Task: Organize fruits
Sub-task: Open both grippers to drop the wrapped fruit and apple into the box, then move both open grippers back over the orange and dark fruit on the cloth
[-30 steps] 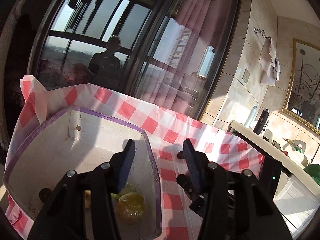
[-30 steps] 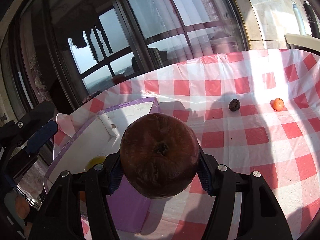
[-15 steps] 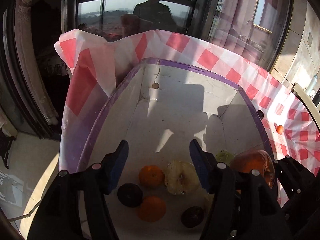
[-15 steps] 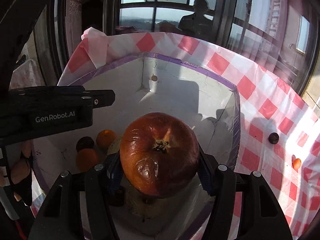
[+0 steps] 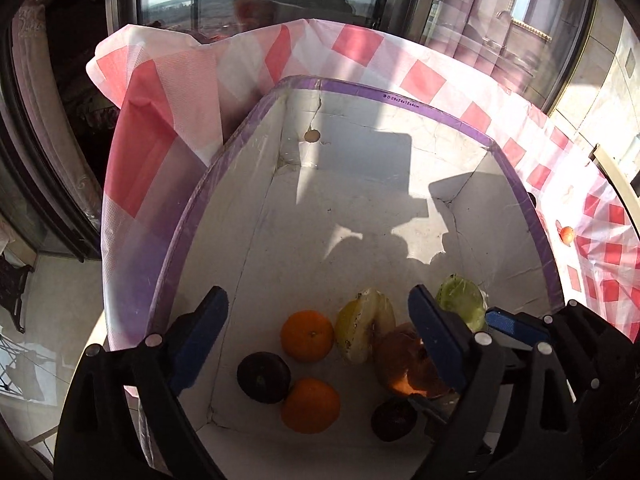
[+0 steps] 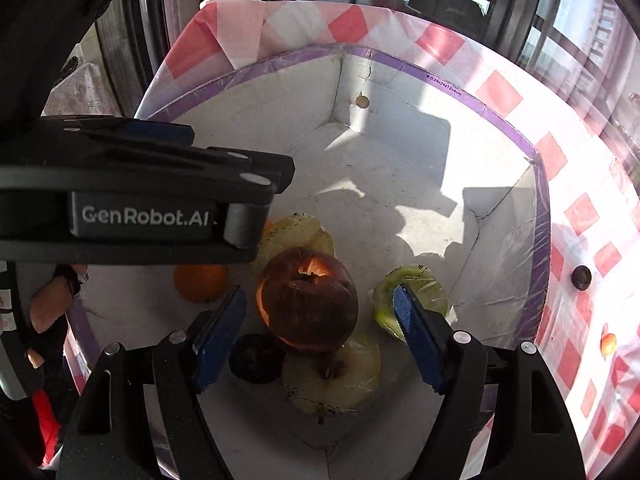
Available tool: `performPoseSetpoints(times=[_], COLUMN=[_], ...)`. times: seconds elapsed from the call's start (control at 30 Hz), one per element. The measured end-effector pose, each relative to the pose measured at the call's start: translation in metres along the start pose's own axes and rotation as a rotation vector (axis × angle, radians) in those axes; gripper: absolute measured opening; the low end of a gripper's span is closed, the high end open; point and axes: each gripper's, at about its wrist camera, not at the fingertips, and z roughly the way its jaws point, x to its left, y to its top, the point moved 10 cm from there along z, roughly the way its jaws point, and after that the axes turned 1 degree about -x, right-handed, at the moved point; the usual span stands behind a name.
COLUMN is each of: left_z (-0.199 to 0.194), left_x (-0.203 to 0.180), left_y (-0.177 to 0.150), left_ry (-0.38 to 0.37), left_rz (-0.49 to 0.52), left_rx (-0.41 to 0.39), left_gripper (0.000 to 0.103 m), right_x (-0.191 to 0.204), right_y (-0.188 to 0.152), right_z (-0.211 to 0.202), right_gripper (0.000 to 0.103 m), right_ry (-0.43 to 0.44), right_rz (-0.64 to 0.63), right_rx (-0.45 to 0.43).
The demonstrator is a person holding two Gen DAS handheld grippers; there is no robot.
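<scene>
Release step: right gripper (image 6: 316,330) stands spread over the pomegranate (image 6: 308,300), its pads clear of the skin; left gripper (image 5: 316,336) hangs open and empty. Russet and wrinkled, the fruit lies in the purple-rimmed white box (image 6: 400,184) among oranges (image 5: 307,335) and wrapped fruits. Beyond, on the checked cloth (image 6: 580,216), a dark fruit (image 6: 581,277) and a small orange-red fruit (image 6: 608,345) likely await collection next.
</scene>
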Motion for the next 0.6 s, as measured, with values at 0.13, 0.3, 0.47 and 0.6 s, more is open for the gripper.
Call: performPoseSetpoints(times=[0.13, 0.3, 0.47, 0.6], left_z=[0.001, 0.0, 0.0, -0.016], left_x=[-0.002, -0.001, 0.004, 0.005], left_y=[-0.001, -0.002, 0.001, 0.01], left_ry=[0.005, 0.007, 0.038, 0.145], left_rz=[0.014, 0.008, -0.013, -0.02], left_rx=[0.001, 0.002, -0.003, -0.11], left_gripper=[0.092, 0.095, 0.097, 0.1], right_x=[-0.001, -0.004, -0.017, -0.037], right_y=[0.004, 0.009, 0.012, 0.003], right_z=[-0.003, -0.015, -0.056, -0.093], right_gripper=[0.074, 0.078, 0.079, 0.087], right_ry=[0.007, 0.022, 0.085, 0.105], right_rz=[0.016, 0.042, 0.106, 0.13], right_rx=[-0.034, -0.121, -0.282, -0.403])
